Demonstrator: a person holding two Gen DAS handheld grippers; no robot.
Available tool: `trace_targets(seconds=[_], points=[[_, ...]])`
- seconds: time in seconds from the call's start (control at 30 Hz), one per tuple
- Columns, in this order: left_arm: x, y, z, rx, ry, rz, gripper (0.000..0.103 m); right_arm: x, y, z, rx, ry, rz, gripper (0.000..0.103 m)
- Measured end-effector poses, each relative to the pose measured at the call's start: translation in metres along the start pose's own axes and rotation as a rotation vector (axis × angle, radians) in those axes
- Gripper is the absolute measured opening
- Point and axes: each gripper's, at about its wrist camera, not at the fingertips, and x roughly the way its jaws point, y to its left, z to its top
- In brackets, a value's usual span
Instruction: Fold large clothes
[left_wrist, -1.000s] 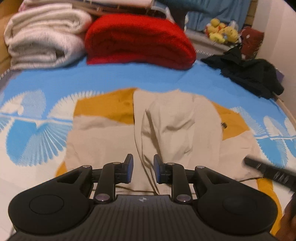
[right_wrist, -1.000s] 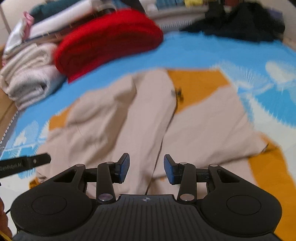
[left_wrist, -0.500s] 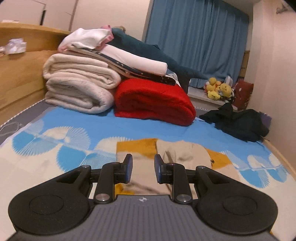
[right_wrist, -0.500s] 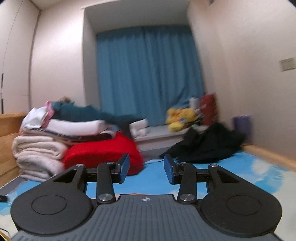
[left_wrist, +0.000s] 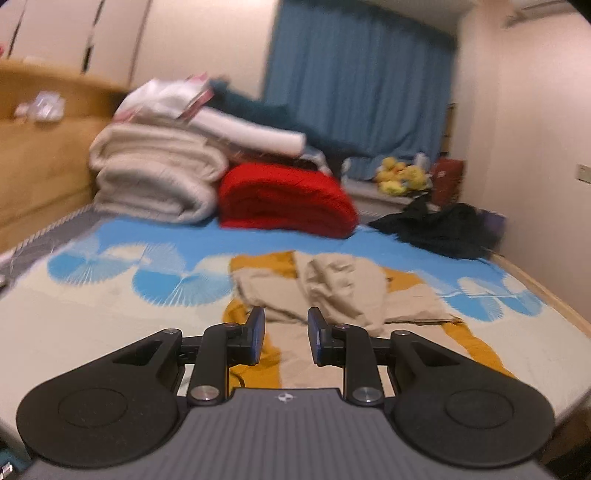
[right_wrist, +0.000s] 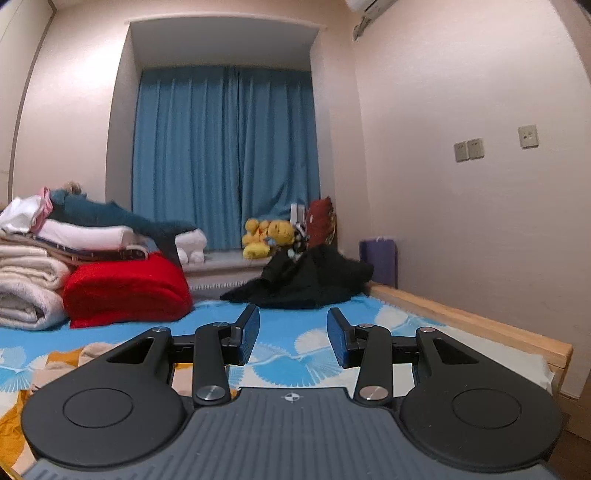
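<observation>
Both claws released and empty above the bed

Left claw (left_wrist: 283, 334) hangs over the near edge of the beige-and-mustard garment (left_wrist: 343, 291), which lies half folded mid-bed (left_wrist: 110, 317), nothing between its pads; white blankets (left_wrist: 155, 177), red blanket (left_wrist: 284, 199) and black clothes (left_wrist: 443, 229) lie behind; right claw (right_wrist: 292, 338) is parted too, garment at its lower left (right_wrist: 55, 363)

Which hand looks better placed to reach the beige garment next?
Left, probably. The left gripper points over the beige garment; the right gripper faces the curtain, garment only at its left edge. Both are empty.
</observation>
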Motion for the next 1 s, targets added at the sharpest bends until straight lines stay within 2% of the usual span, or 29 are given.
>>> trace_targets(seconds=[0.03, 0.1, 0.17, 0.23, 0.27, 0.43, 0.5, 0.53, 0.6, 0.63, 0.67, 0.7, 0.77, 0.8, 0.87, 0.93, 1.0], points=[[-0.006, -0.002, -0.003, 0.004, -0.021, -0.023, 0.027, -0.001, -0.001, -0.002, -0.002, 0.003, 0.009, 0.043], [-0.016, -0.004, -0.007, 0.021, -0.056, -0.022, 0.027, -0.002, -0.003, -0.006, 0.016, -0.005, 0.028, 0.043], [-0.030, 0.001, -0.006, -0.010, -0.131, -0.007, 0.027, 0.001, -0.004, -0.018, 0.003, 0.028, 0.026, 0.043], [-0.049, 0.011, -0.002, -0.049, -0.229, 0.014, 0.027, 0.006, -0.007, -0.020, 0.043, 0.063, 0.009, 0.043], [-0.055, 0.015, 0.000, -0.057, -0.264, 0.028, 0.027, 0.007, -0.010, -0.018, 0.075, 0.053, 0.014, 0.043], [-0.085, 0.027, -0.001, -0.061, -0.365, 0.173, 0.027, 0.005, -0.017, -0.022, 0.077, 0.012, -0.055, 0.043], [-0.100, 0.018, 0.001, -0.008, -0.437, 0.279, 0.028, 0.006, -0.021, -0.019, 0.094, -0.022, -0.101, 0.043], [-0.108, 0.013, 0.003, 0.017, -0.464, 0.300, 0.028, 0.006, -0.024, -0.019, 0.103, -0.043, -0.131, 0.043], [-0.117, 0.000, 0.008, 0.075, -0.489, 0.316, 0.036, 0.007, -0.030, -0.019, 0.119, -0.072, -0.186, 0.043], [-0.115, -0.007, 0.010, 0.107, -0.457, 0.327, 0.043, 0.010, -0.034, -0.020, 0.136, -0.063, -0.189, 0.044], [-0.109, -0.013, 0.010, 0.123, -0.408, 0.317, 0.045, 0.015, -0.037, -0.022, 0.151, -0.034, -0.177, 0.044], [-0.100, -0.013, 0.009, 0.110, -0.350, 0.275, 0.045, 0.024, -0.038, -0.025, 0.159, 0.019, -0.157, 0.044], [-0.072, -0.009, 0.002, 0.045, -0.220, 0.192, 0.046, 0.051, -0.036, -0.039, 0.165, 0.188, -0.064, 0.048], [-0.060, -0.006, -0.004, 0.021, -0.164, 0.180, 0.046, 0.066, -0.031, -0.048, 0.160, 0.289, -0.008, 0.049], [-0.025, -0.002, -0.018, -0.014, -0.038, 0.175, 0.043, 0.086, -0.019, -0.067, 0.140, 0.416, 0.066, 0.049], [0.003, 0.004, -0.030, -0.021, 0.073, 0.222, 0.036, 0.097, -0.009, -0.078, 0.107, 0.476, 0.103, 0.049], [0.014, 0.016, -0.033, -0.054, 0.095, 0.229, 0.036, 0.101, -0.002, -0.083, 0.068, 0.480, 0.083, 0.049]])
